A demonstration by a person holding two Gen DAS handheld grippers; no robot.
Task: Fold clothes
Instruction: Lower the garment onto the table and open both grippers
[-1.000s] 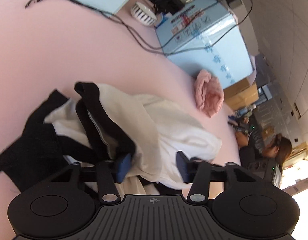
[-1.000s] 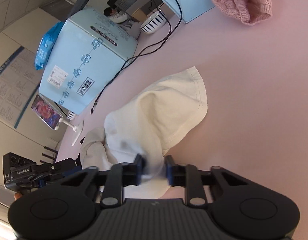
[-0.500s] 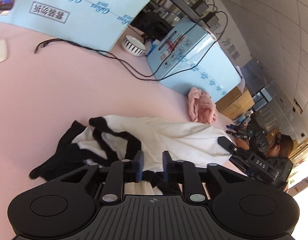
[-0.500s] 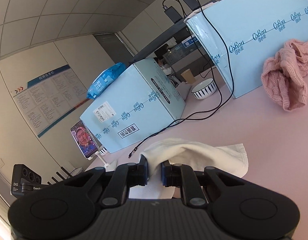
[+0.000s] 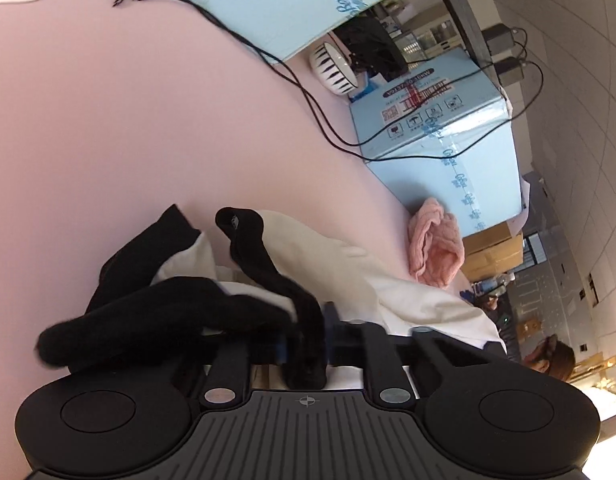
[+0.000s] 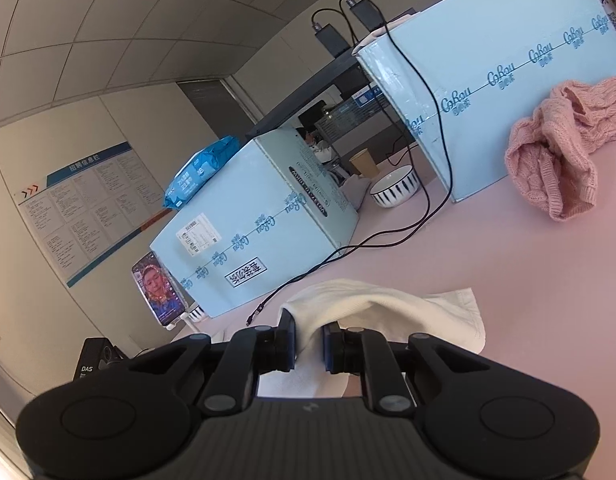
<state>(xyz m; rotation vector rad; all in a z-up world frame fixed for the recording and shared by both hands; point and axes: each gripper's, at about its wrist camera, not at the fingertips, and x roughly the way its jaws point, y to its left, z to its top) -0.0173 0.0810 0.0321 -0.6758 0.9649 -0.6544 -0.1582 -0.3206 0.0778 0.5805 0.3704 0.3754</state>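
Pinching the white cloth (image 6: 372, 308) in my right gripper (image 6: 309, 346), I had just closed my left gripper (image 5: 306, 350) on the black trim (image 5: 276, 276) to spread the garment for folding.

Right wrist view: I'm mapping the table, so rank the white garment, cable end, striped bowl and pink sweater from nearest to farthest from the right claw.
1. White garment, pinched in the right claw.
2. Cable end, just ahead, left.
3. Striped bowl, between the boxes, and pink sweater, far right: too close to call.

"CoRou" repeated in blue along light-blue carton (image 6: 508, 76) sides; same on second carton (image 6: 264, 220). "DAS" on black device (image 6: 93, 364). Wall poster (image 6: 80, 200) text too small.
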